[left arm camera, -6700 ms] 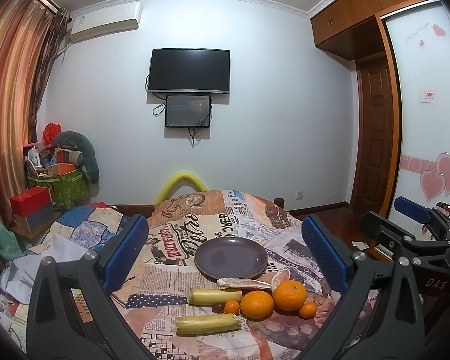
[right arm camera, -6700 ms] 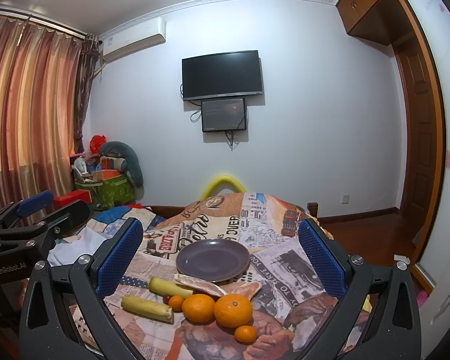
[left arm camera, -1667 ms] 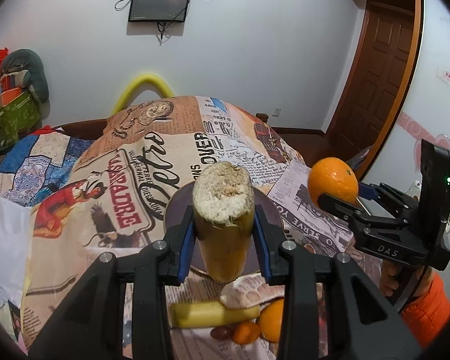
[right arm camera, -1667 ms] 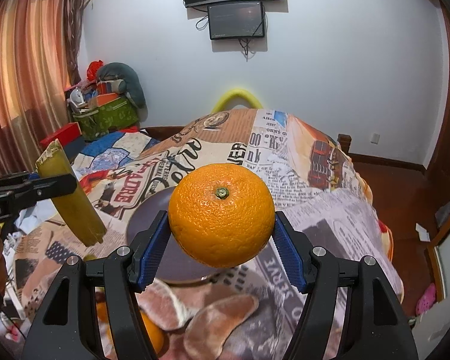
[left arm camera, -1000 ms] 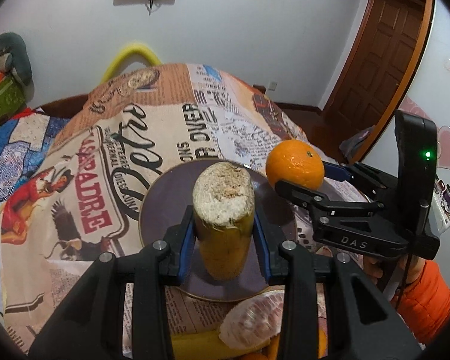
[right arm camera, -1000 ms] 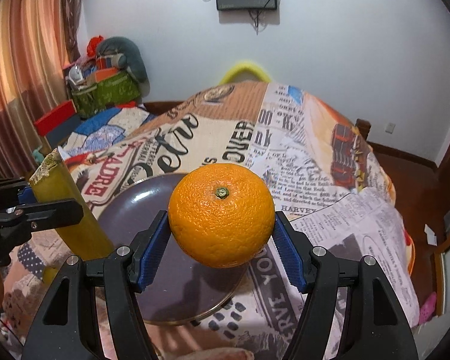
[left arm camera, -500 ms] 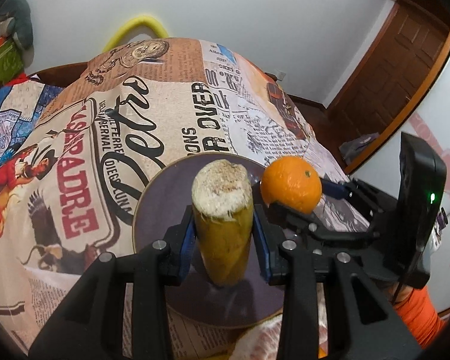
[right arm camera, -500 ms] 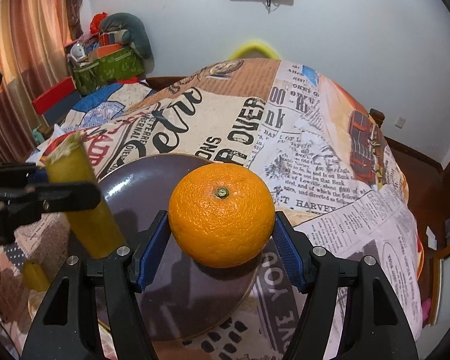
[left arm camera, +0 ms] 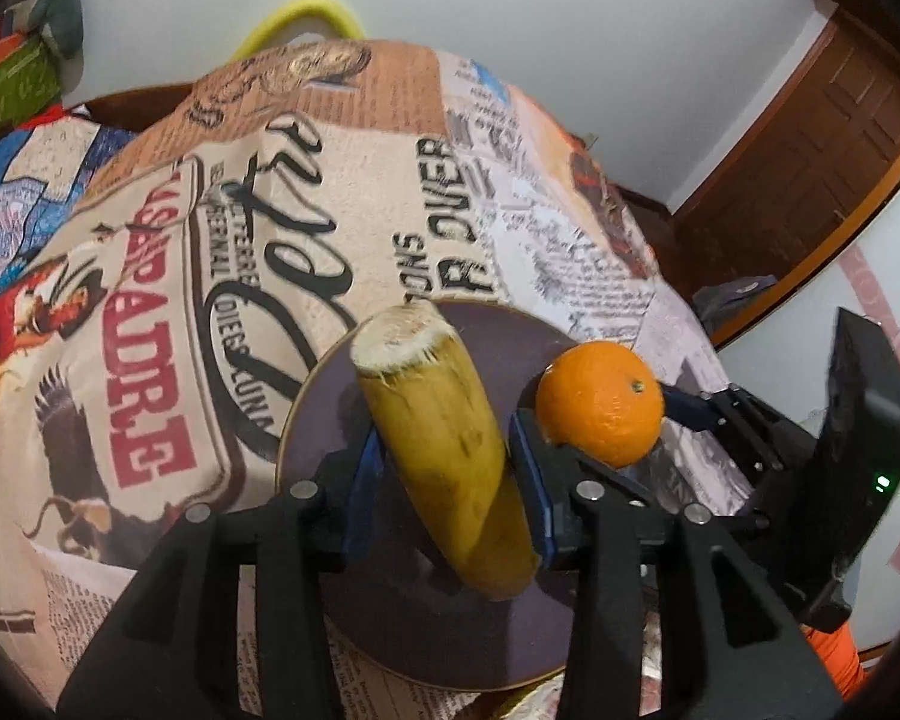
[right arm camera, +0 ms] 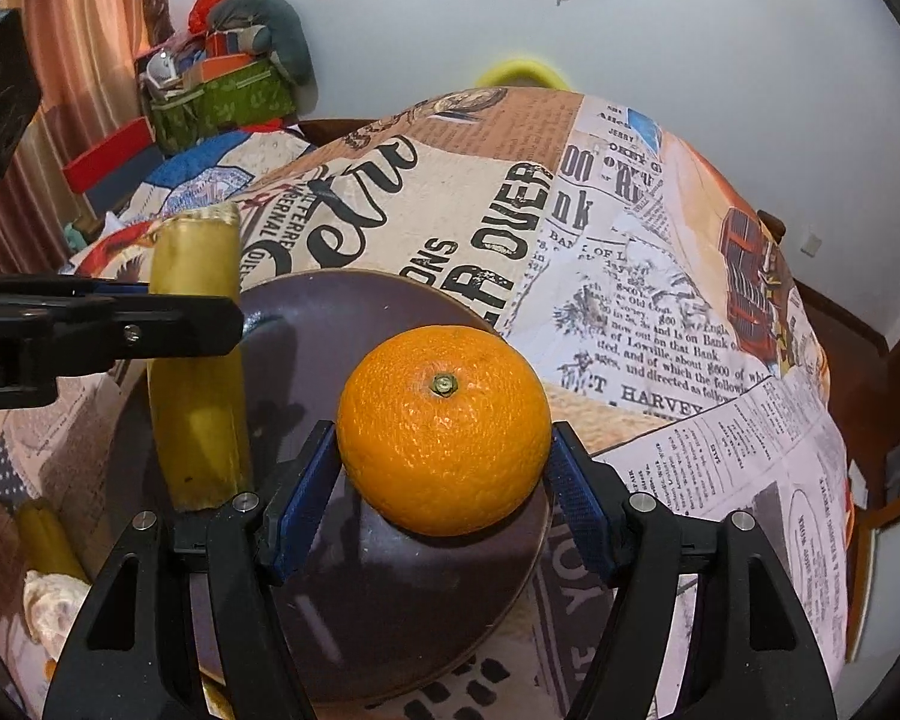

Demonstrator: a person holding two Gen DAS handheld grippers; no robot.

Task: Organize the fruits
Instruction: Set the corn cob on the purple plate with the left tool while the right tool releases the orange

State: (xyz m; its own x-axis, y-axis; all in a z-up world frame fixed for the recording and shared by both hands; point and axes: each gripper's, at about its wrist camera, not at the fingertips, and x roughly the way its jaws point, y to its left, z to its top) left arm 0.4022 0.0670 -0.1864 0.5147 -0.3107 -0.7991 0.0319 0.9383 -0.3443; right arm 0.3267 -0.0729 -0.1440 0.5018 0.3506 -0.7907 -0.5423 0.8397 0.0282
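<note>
Newsprint cloth [right arm camera: 450, 228] carries a plate [right arm camera: 342, 312]. Left gripper [left arm camera: 444, 480], jaws opening, frees a tilted cane stick [left arm camera: 432, 438] over it; right gripper [right arm camera: 444, 492], easing apart, cradles an orange [right arm camera: 444, 429] above the plate's right edge for release.

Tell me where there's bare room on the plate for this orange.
The purple plate is bare across its far half and under the orange. Its left side is crowded: the yellow stalk piece stands there, leaning, between the opening jaws of the left gripper. The printed cloth beyond is also free.
</note>
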